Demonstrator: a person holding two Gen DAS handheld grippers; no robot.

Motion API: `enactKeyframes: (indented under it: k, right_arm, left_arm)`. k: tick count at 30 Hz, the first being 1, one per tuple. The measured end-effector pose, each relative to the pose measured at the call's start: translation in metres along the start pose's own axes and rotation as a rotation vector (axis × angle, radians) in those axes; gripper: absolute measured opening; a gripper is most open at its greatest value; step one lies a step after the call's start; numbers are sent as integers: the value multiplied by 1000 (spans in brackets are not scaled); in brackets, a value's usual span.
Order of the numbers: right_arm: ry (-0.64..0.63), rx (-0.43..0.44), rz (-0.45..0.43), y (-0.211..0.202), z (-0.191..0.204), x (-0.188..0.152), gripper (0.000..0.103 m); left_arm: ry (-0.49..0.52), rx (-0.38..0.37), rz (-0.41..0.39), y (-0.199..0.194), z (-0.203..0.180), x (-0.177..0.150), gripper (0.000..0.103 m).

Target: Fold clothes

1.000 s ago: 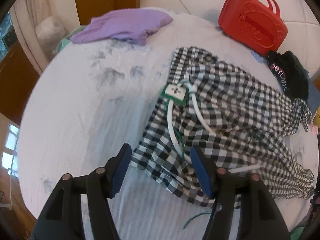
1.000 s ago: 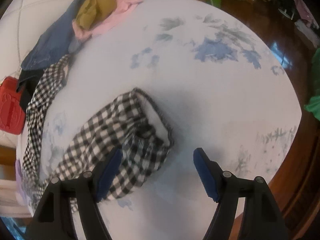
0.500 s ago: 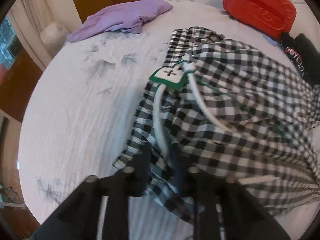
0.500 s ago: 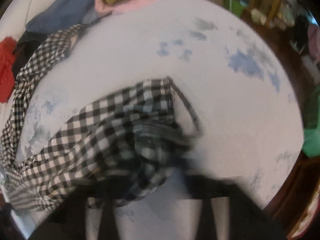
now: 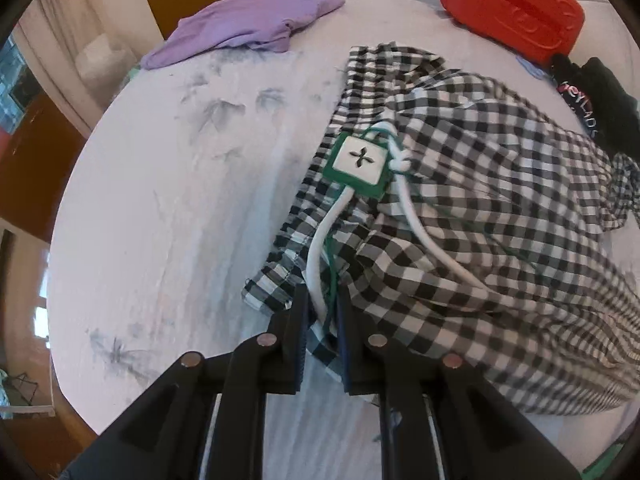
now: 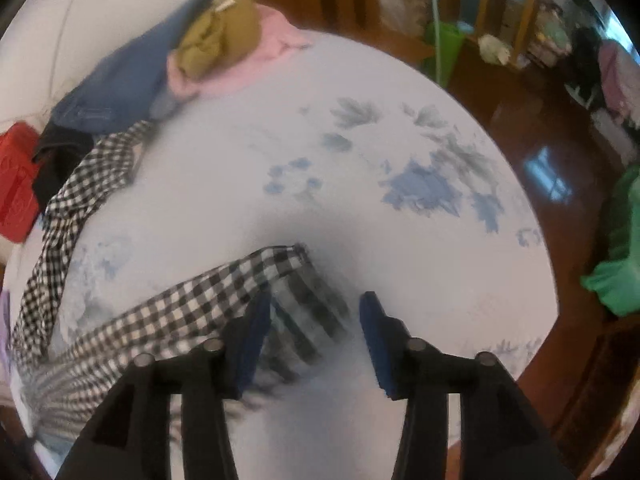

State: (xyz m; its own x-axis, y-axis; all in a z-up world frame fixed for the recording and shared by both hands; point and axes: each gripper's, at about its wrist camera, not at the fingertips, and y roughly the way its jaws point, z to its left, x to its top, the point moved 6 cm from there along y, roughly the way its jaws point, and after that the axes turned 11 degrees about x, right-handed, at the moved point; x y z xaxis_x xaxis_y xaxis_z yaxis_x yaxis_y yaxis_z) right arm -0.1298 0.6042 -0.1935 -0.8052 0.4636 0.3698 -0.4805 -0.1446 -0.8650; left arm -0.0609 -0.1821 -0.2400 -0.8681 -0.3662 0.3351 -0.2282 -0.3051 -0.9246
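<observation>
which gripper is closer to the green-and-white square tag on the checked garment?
Left. The left gripper is shut on the black-and-white checked garment just below the green-and-white square tag. The right gripper is open at another edge of the garment; no tag is visible there.

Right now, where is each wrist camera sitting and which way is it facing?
Left wrist: behind the left hand-held gripper, looking down along its fingers, shut on the checked garment; red bag beyond.
Right wrist: behind the right hand-held gripper, open over the garment's other end, facing the bed edge and floor.
Shared: garment, red bag, bed.
</observation>
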Motion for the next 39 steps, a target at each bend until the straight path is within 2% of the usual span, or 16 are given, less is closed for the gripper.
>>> enactKeyframes:
  k: [2, 4, 6, 7, 8, 9, 11, 17, 20, 25, 28, 32, 37, 38, 39]
  right_arm:
    - [22, 32, -28, -8, 1, 0, 53]
    - [5, 0, -46, -16, 3, 4, 60]
    - [-18, 10, -45, -18, 9, 9, 60]
    - [-27, 20, -43, -17, 14, 12, 61]
    - [-37, 31, -42, -15, 21, 16, 61]
    - [-47, 43, -39, -12, 28, 19, 61]
    - [-62, 81, -28, -1, 45, 25, 62]
    - [-46, 232, 31, 47, 109, 51, 63]
    - [-26, 260, 51, 68, 141, 72, 63]
    - [22, 289, 72, 105, 184, 116, 65]
    - [48, 303, 103, 137, 205, 138, 65]
    - [58, 303, 121, 172, 224, 153, 65]
    - [47, 285, 157, 211, 244, 162, 65]
    - [35, 283, 176, 219, 248, 161, 63]
    - [6, 276, 194, 224, 252, 159, 39]
  left_arm:
    - [14, -19, -30, -17, 3, 7, 17]
    - [2, -38, -78, -37, 9, 19, 20]
    - [-12, -49, -134, -57, 13, 36, 43]
    - [-20, -56, -157, -63, 14, 45, 72]
    - [-25, -62, -176, -67, 14, 54, 92]
    - [-23, -65, -185, -66, 12, 63, 95]
    - [-17, -69, -197, -63, 6, 81, 96]
    - [-23, -52, -120, -13, -21, 132, 96]
    - [-22, -71, -88, 11, -36, 155, 96]
    - [-2, -44, -41, 49, -56, 187, 95]
    - [7, -28, -7, 72, -64, 196, 95]
    - [50, -20, 30, 95, -73, 196, 81]
    - [17, -36, 22, 105, -75, 194, 82]
    - [27, -37, 13, 104, -76, 193, 72]
    - [36, -41, 0, 101, -77, 193, 62]
